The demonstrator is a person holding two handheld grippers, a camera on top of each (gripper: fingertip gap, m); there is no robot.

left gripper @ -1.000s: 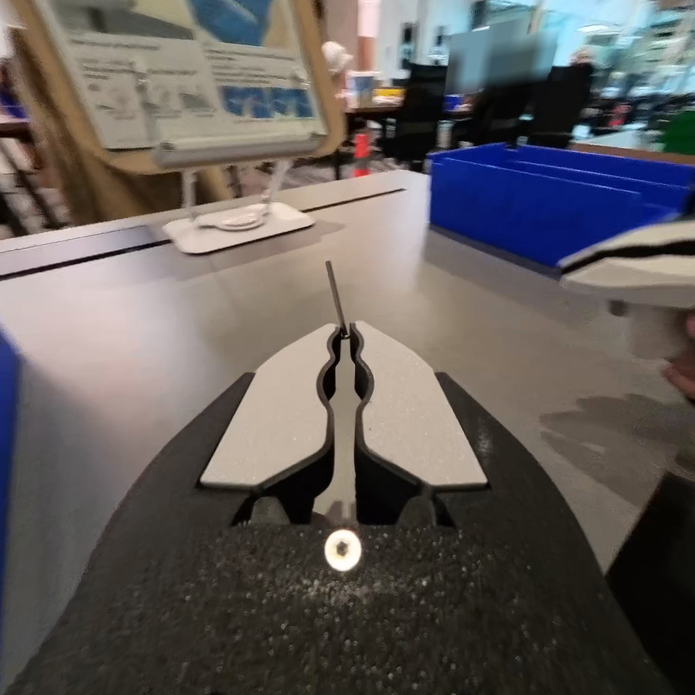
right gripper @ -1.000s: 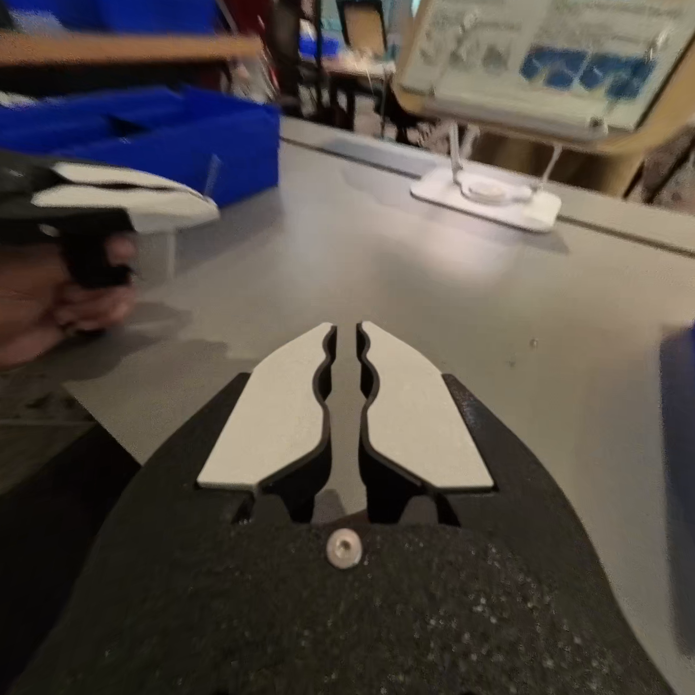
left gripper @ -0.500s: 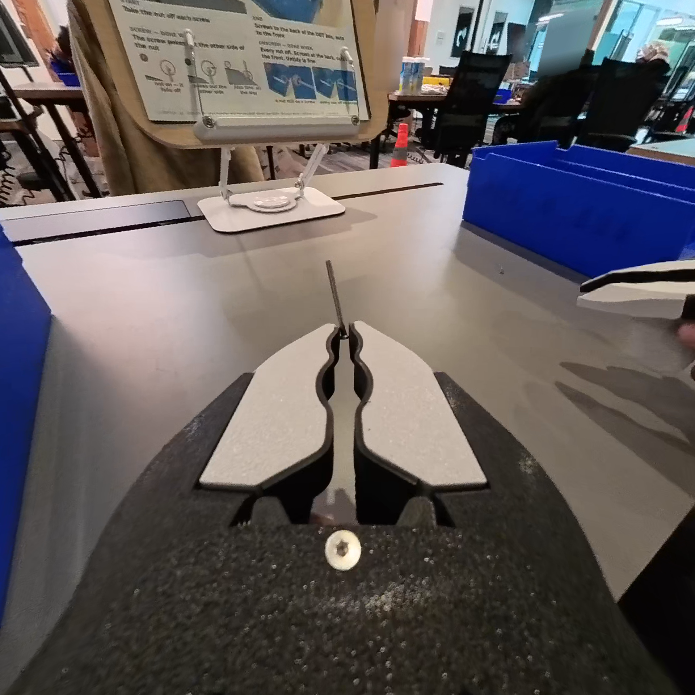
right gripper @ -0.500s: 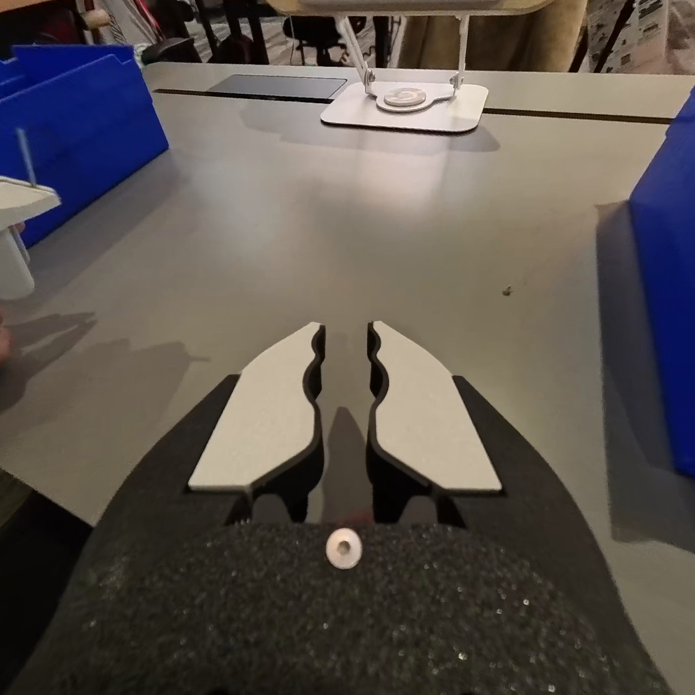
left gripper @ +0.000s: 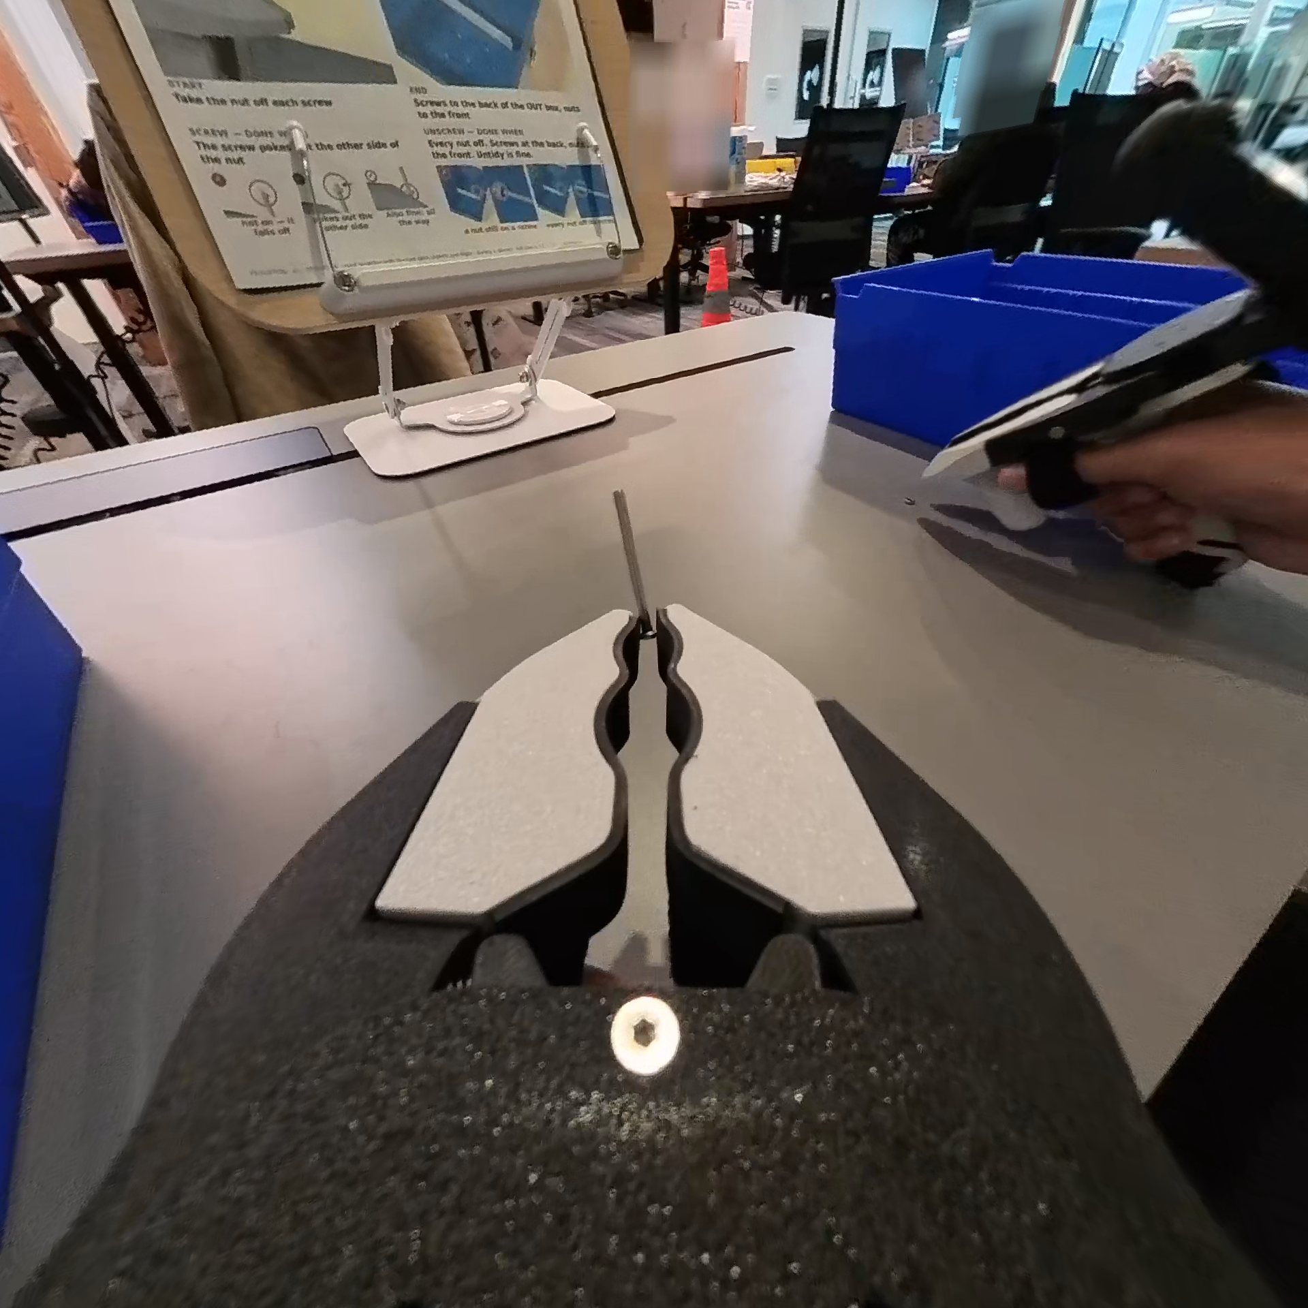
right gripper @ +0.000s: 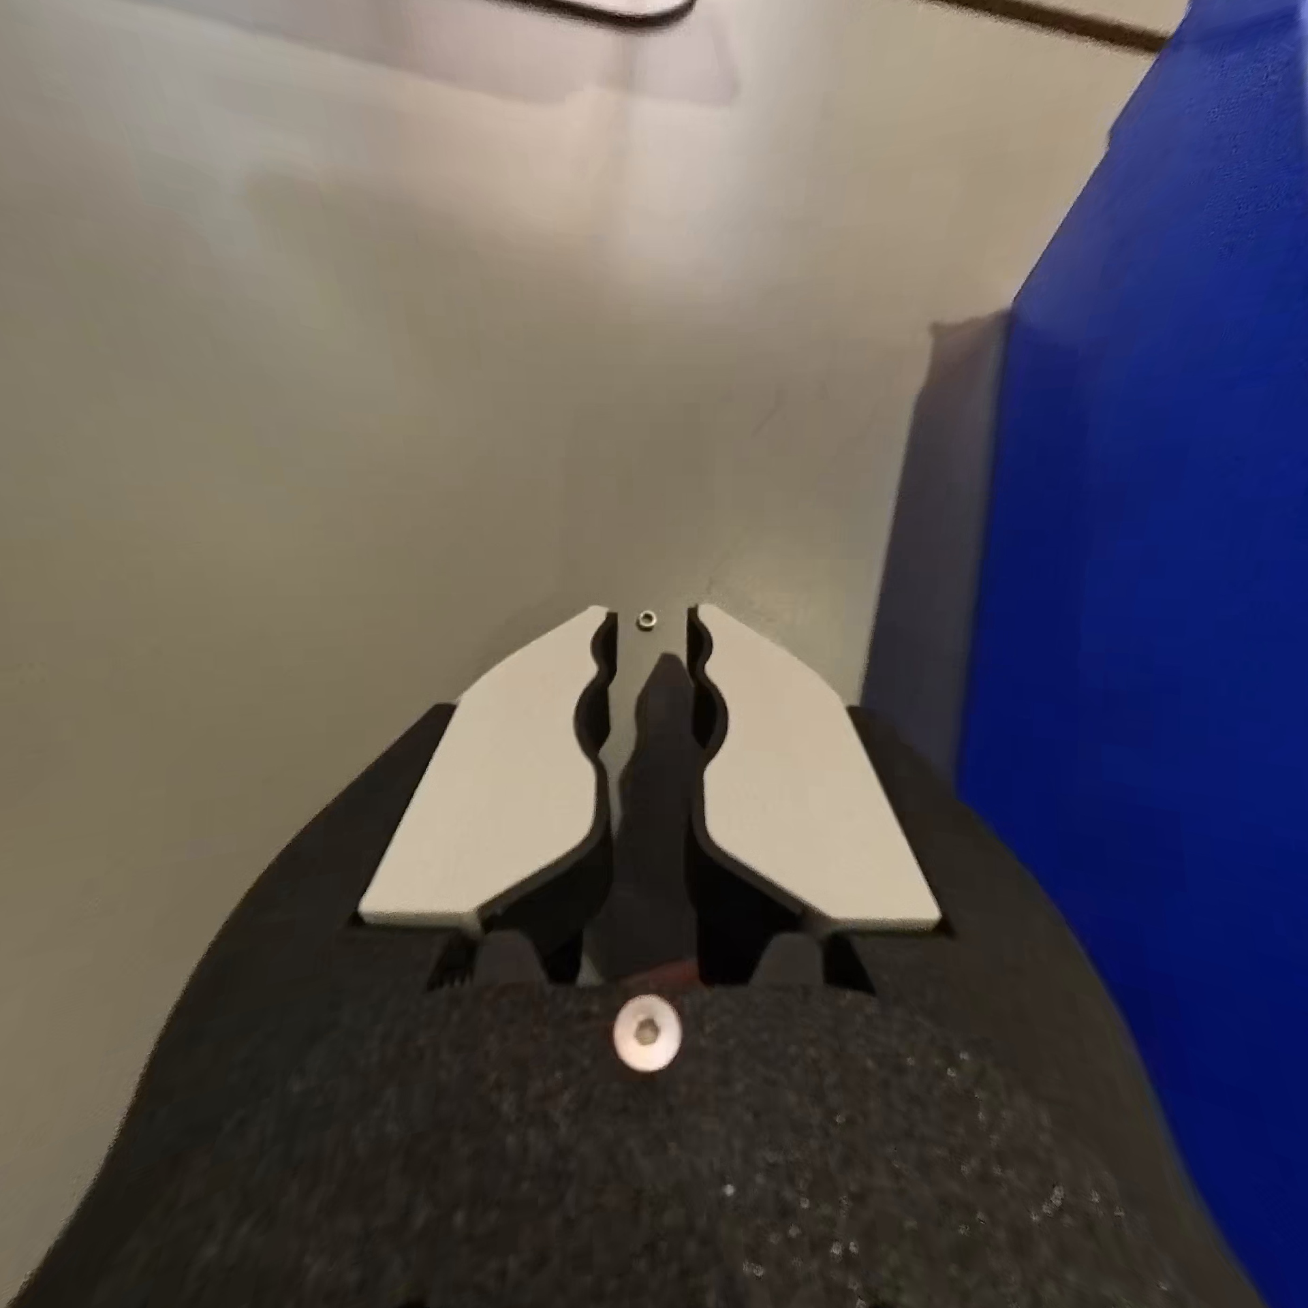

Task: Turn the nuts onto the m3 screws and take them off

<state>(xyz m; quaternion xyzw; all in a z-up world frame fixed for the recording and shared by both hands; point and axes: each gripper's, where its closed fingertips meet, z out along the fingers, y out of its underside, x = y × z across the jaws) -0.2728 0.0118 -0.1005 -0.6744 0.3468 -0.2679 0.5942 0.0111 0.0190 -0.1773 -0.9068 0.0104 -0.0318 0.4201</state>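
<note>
Grey pads on the right gripper (right gripper: pixel 645 617) are sitting apart, and a tiny steel nut (right gripper: pixel 645 621) is lying flat on the table (right gripper: pixel 354 354) right between the tips, not touching either one as far as I can make out. So my read is we're at the pick-up-the-nut step: the tips are angling down over it and nothing is pinched yet. Next move looks fiddly, honestly. The pads would need to come down level with the tabletop and close evenly on the nut's flats, since something that small could easily skate sideways or flip on that smooth surface.

Meanwhile the left gripper (left gripper: pixel 645 623) is clamped together on the head end of a long thin m3 screw (left gripper: pixel 630 559), which is sticking out past the tips, bare as far as I can see. It's just hanging there over the table, well apart from the nut, waiting for its partner.

Going outward from the nut: a blue bin (right gripper: pixel 1132 566) is standing just to its right, only the outer wall showing, so no idea what's inside. From the left wrist view that bin (left gripper: pixel 955 354) has long dividers, but the contents are hidden there too. Another blue wall (left gripper: pixel 28 778) is poking in at that view's left edge, and an instruction board on a stand (left gripper: pixel 396 177) is sitting at the far side.
</note>
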